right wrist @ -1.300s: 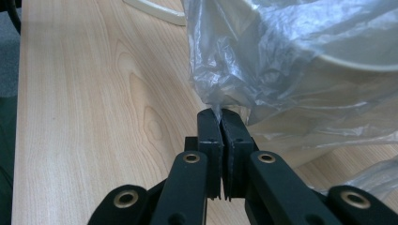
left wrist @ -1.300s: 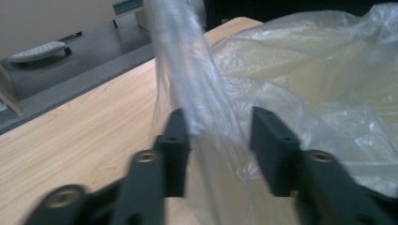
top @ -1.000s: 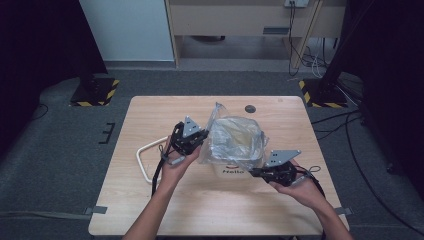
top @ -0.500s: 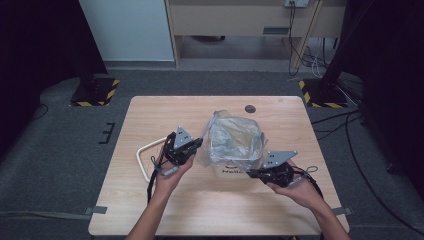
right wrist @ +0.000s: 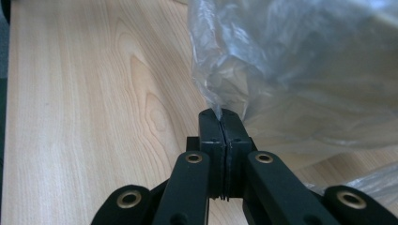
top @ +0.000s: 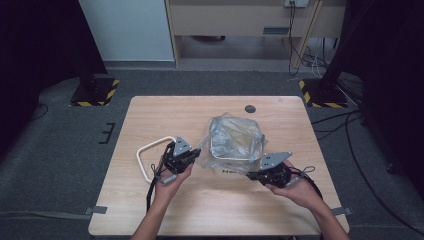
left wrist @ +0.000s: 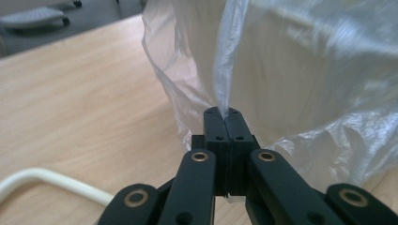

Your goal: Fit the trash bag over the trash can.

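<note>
Clear plastic bag [top: 235, 142] over a white bin, set mid-tabletop [top: 150, 115], bare wood all around, left gripper [top: 192, 159] and right gripper [top: 252, 175] fingers both clamped on bag film.

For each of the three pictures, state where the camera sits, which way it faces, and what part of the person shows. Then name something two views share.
High view: above the person's side, looking forward and down on the table; forearms, left gripper, right gripper.
Left gripper view: rides that gripper, along shut jaws pinching the plastic bag.
Right gripper view: same on its gripper, facing the bag.
Shared: the bag; also the white loop.
</note>
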`<action>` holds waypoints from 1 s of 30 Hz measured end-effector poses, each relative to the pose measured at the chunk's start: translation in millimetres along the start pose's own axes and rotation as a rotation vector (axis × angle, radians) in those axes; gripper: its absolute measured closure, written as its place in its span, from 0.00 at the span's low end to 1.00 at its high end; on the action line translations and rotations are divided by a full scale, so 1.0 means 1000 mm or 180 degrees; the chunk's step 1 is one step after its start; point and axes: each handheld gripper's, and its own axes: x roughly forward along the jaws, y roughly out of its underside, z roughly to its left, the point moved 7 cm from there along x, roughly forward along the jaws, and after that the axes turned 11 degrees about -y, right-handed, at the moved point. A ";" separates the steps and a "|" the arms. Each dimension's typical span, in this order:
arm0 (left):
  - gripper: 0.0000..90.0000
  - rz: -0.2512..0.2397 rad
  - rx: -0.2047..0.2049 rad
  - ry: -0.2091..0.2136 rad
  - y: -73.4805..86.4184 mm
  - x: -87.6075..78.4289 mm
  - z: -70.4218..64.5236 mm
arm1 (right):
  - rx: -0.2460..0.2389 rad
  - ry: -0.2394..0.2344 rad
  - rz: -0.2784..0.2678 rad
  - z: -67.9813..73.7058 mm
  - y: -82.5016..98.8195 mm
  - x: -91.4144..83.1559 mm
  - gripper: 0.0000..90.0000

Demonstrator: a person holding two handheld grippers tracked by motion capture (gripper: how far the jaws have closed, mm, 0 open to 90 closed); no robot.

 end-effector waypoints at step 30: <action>1.00 0.0444 0.0344 0.0240 0.039 0.021 -0.039 | 0.0306 0.0072 0.0135 -0.020 0.039 0.000 0.97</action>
